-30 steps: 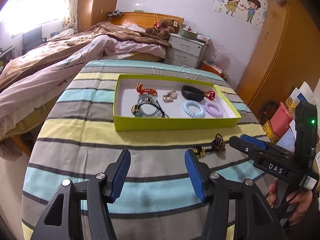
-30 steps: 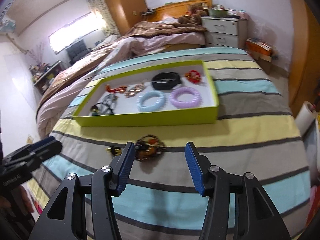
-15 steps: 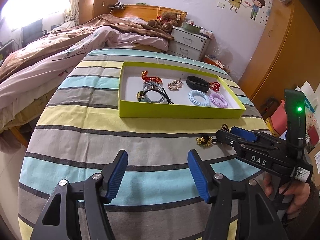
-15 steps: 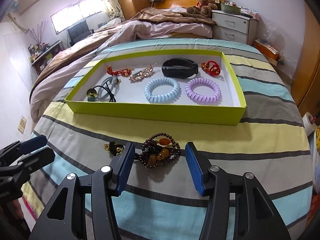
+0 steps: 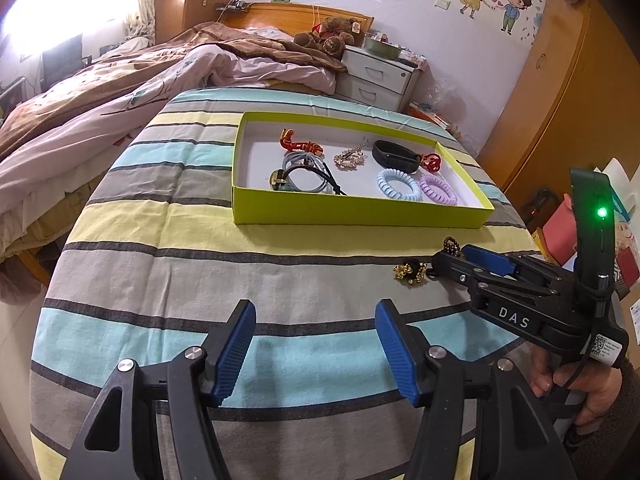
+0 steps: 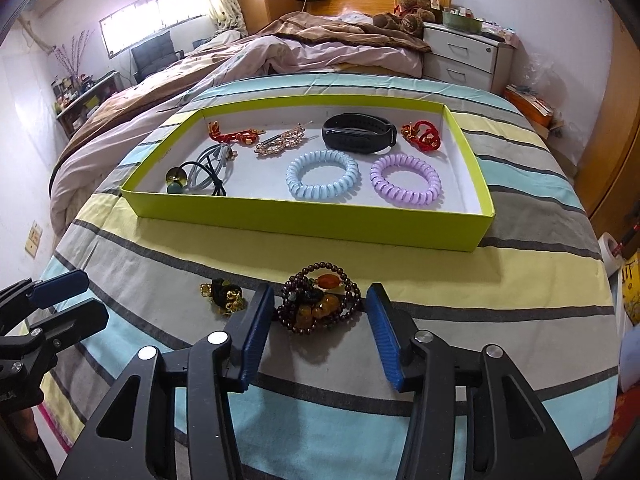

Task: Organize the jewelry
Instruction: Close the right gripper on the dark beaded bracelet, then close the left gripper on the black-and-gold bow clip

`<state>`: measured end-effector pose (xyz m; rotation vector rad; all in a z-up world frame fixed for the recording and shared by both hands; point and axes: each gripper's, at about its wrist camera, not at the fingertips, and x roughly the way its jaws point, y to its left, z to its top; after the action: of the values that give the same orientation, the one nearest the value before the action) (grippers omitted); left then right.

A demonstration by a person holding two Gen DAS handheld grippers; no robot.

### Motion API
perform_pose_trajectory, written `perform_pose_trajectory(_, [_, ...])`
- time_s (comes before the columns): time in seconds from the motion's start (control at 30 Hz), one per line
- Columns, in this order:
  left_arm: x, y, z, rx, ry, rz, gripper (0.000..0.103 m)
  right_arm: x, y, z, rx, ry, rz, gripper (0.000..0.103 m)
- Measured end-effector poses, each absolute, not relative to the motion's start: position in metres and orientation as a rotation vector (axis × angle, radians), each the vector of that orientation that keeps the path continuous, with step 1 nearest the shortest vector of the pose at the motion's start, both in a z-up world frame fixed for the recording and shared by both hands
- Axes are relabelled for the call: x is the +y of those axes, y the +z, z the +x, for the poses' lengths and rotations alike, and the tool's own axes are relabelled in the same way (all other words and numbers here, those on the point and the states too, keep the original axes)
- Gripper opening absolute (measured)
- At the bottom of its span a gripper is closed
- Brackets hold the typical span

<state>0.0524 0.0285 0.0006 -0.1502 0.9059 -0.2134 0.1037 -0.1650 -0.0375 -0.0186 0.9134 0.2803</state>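
A dark beaded bracelet [image 6: 324,282] with amber beads lies on the striped bedspread in front of a lime-green tray [image 6: 304,224]. My right gripper [image 6: 320,299] is lowered around it, one blue pad on each side, and its jaws are closing. I see no firm press of the pads on the beads. A small gold and black piece [image 6: 224,296] lies just left of it. In the left wrist view the right gripper [image 5: 472,258] hides most of the bracelet [image 5: 451,245]. My left gripper [image 5: 316,312] hovers open over bare cloth with nothing between its fingers.
The tray [image 5: 352,214] holds a blue coil band [image 6: 322,174], a purple coil band [image 6: 404,178], a black wristband [image 6: 358,134], red knotted pieces and hair ties. A rumpled bed lies to the left, a white nightstand [image 6: 464,54] behind, wooden wardrobes on the right.
The right gripper has come forward and down until the beaded bracelet sits between its fingers, and its jaws have narrowed. The left gripper opened a little wider and stayed about where it was.
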Motion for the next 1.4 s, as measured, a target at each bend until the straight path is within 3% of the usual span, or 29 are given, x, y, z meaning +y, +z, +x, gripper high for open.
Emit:
perform_pose_trajectory(0.27, [0.019, 0.001, 0.054, 0.911, -0.231, -0.143, 0.062, -0.174, -0.035, 0.098, 0.896, 0.28, 0.001, 0.027])
perform_pose_trajectory(1.07, [-0.063, -0.013, 0.098, 0.938, -0.365, 0.059, 0.061, -0.229, -0.024, 0.068, 0.822, 0.241, 0.117, 0.026])
perform_pose_trajectory(1.4, [-0.078, -0.018, 0.097, 0.944, -0.377, 0.089, 0.042, -0.233, -0.026, 0.067, 0.823, 0.256, 0.136, 0.026])
